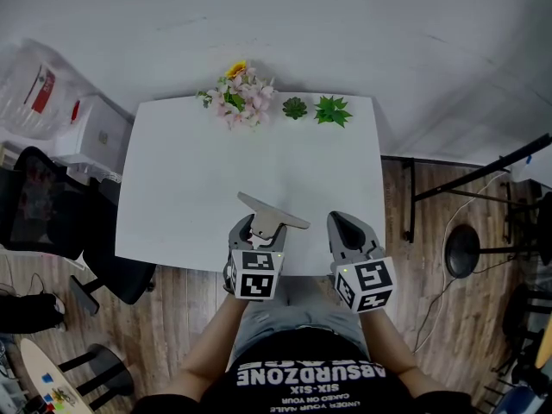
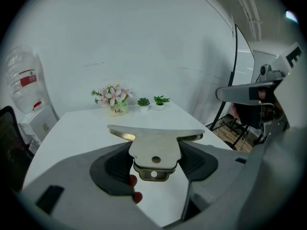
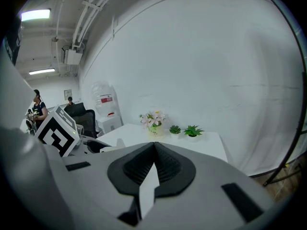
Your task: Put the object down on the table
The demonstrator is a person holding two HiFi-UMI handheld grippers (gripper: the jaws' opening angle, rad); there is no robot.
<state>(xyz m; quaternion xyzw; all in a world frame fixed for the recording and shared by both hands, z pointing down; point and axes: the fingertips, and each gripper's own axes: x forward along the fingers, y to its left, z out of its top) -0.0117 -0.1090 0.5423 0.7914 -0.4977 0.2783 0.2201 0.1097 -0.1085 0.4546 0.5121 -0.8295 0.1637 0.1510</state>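
Note:
A flat metal T-shaped tool (image 1: 271, 213) with a wide top bar and a short stem with a hole is held over the near edge of the white table (image 1: 181, 179). My left gripper (image 1: 258, 229) is shut on its stem. In the left gripper view the tool (image 2: 154, 145) sits level between the dark pads of the left gripper (image 2: 156, 158), with its bar pointing away from me. My right gripper (image 1: 346, 228) hangs beside it to the right, above the table's front edge. The right gripper (image 3: 154, 152) is shut, its pads pressed together with nothing between them.
A pot of pink flowers (image 1: 241, 95) and two small green plants (image 1: 295, 108) (image 1: 332, 110) stand along the table's far edge. A black chair (image 1: 52, 205) and a water bottle (image 1: 34, 84) are at the left. A black stand (image 1: 466, 248) is at the right.

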